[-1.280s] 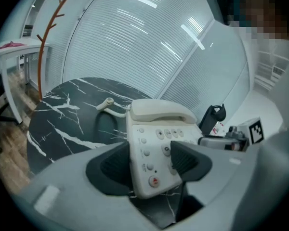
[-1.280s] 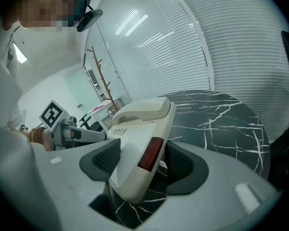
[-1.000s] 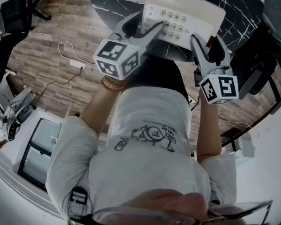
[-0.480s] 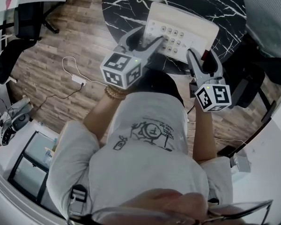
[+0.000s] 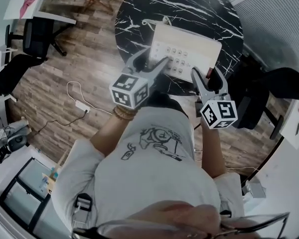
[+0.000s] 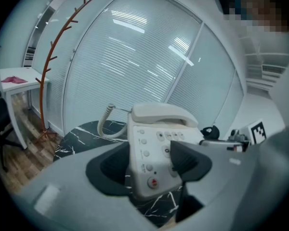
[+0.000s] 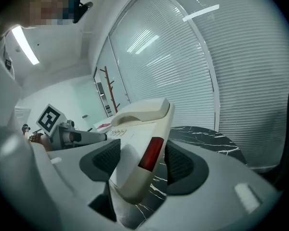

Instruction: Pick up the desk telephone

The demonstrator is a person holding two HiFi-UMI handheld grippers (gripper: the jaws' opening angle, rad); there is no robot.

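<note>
The beige desk telephone (image 5: 187,51), handset resting on its cradle, hangs in the air over the round black marble table (image 5: 139,14). My left gripper (image 5: 152,62) is shut on its near left corner, beside the keypad. My right gripper (image 5: 208,77) is shut on its near right edge. In the left gripper view the pads press the telephone (image 6: 156,143) from both sides, with the left gripper (image 6: 151,166) around the corner bearing a red button. In the right gripper view the right gripper (image 7: 142,165) clamps the telephone's side (image 7: 137,148) at a red strip. A coiled cord (image 6: 106,121) hangs from the back.
A wooden coat rack (image 6: 53,66) and a white side table (image 6: 14,81) stand at the far left by the blinds. Dark chairs (image 5: 30,34) stand left of the table, and another dark seat (image 5: 284,88) right. A white cable with a power strip (image 5: 82,106) lies on the wooden floor.
Both grippers have risen together with the telephone between them. The table and floor now look smaller and farther below.
</note>
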